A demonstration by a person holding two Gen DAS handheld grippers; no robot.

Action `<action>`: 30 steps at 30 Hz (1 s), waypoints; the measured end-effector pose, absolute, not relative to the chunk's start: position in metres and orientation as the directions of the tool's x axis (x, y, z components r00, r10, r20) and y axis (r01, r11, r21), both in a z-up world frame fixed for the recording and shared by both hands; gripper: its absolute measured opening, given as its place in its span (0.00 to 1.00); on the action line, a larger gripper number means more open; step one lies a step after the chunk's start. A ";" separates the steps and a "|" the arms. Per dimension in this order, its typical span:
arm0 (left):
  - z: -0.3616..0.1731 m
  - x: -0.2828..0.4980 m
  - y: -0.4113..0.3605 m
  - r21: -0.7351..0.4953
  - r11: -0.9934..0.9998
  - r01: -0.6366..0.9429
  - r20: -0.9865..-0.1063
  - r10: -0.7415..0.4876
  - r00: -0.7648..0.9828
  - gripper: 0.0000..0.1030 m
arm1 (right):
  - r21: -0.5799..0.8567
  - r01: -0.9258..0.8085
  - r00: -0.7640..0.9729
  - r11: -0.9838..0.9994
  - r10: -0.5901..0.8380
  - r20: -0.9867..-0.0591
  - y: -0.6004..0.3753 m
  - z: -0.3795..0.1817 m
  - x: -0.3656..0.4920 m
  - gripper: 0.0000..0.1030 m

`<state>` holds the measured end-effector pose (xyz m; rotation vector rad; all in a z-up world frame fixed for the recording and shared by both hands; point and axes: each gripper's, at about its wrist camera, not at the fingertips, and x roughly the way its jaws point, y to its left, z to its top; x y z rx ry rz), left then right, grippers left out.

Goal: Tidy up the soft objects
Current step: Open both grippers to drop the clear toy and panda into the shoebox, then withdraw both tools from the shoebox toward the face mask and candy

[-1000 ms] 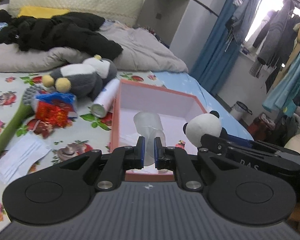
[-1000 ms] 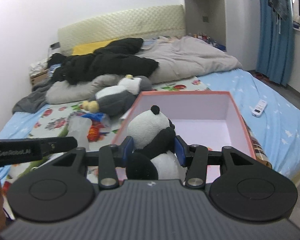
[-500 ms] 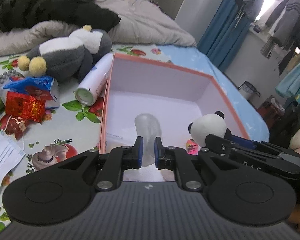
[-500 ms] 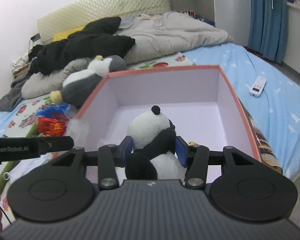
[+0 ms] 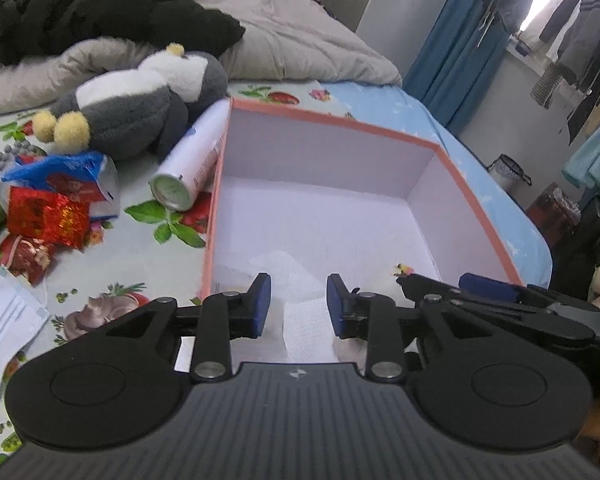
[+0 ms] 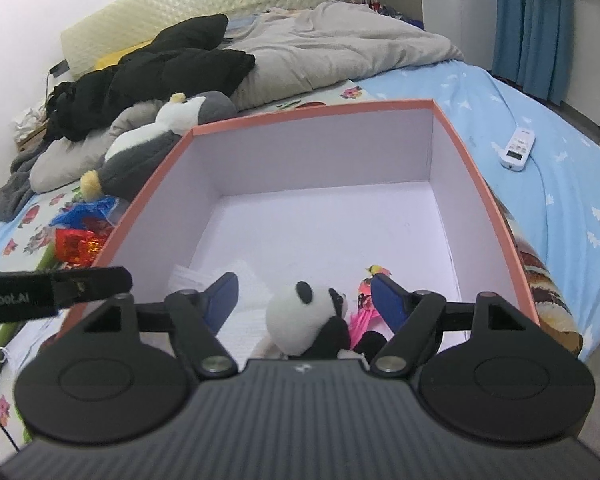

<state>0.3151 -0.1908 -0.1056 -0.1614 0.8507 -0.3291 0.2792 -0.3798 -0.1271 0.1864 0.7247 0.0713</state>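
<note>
Bedroom surroundings. A white cylindrical spray can [image 5: 198, 160] lies on the floral bedsheet [image 5: 112, 296], touching the outside of the box wall. A shiny red foil packet [image 5: 48, 216] rests just beside a blue plastic wrapper [image 5: 60, 170]. A white face mask [image 5: 4, 320] lies near the sheet's edge. A white remote control [image 6: 518, 148] sits on the blue star-print sheet [image 6: 572, 184]. Black clothing [image 6: 160, 72] is heaped on a grey quilt [image 6: 340, 44].

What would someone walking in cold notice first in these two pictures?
Probably the big pink-rimmed box open on the bed, filling the middle of both views. At its near end a small panda plush sits between the right gripper, whose jaws are opening clear of it. Left of the box lies a larger grey-and-white penguin plush beside a white spray can.
</note>
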 end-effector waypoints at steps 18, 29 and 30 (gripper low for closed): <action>-0.012 0.196 -0.124 -0.254 0.945 0.204 -0.602 -0.320 0.732 0.34 | 0.175 -0.106 0.822 0.979 0.185 -0.538 -0.326 -0.038 0.191 0.85; 0.028 0.103 -0.065 -0.242 0.961 0.136 -0.532 -0.249 0.809 0.34 | 0.155 -0.207 0.819 0.966 0.257 -0.513 -0.278 -0.013 0.139 0.85; 0.030 0.095 -0.058 -0.241 0.962 0.127 -0.527 -0.240 0.815 0.34 | 0.155 -0.214 0.817 0.965 0.263 -0.513 -0.274 -0.012 0.136 0.85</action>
